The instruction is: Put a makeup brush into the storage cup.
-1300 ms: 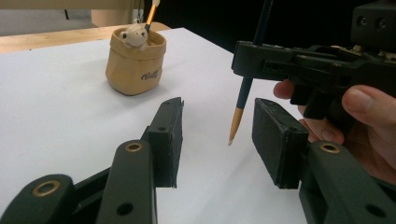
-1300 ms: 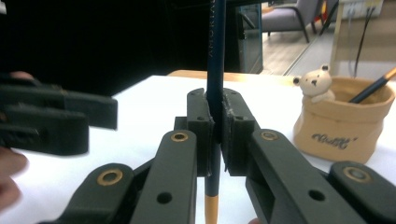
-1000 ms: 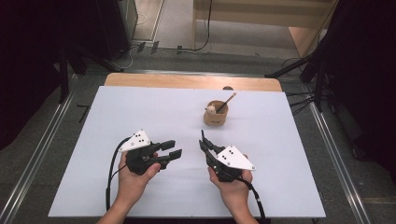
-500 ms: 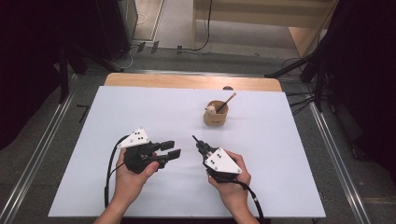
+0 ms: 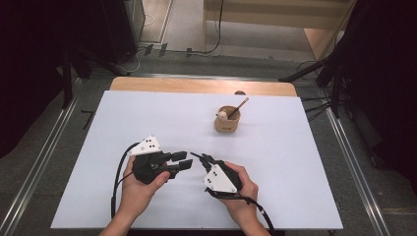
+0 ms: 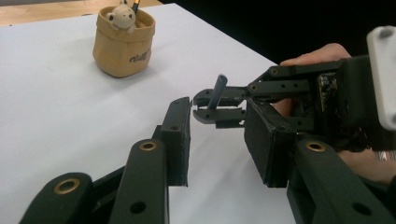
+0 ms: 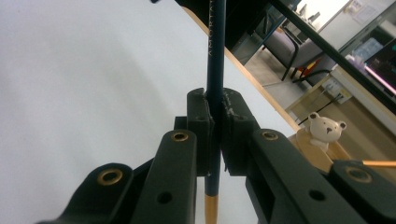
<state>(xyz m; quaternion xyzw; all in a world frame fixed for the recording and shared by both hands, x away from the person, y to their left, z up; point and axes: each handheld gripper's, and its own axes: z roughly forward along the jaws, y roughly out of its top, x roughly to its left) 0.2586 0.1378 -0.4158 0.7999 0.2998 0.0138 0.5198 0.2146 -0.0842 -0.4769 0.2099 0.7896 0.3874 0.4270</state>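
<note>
The right gripper (image 7: 214,135), jaws clamped on a slim, stiff dark-blue pencil (image 7: 215,60) (light, probably slippery), faces the gaping, empty left gripper (image 6: 219,140), which should grasp mid-shaft.

Two black jaws of the left gripper (image 6: 217,142) stand apart over the white table (image 6: 56,116). Just beyond them, the right gripper (image 6: 217,108), held in a hand (image 6: 322,53), clamps a dark pencil (image 6: 216,91). Well beyond that gripper, a tan pouch (image 6: 122,42) holds a small bear figure (image 6: 122,15).
</note>
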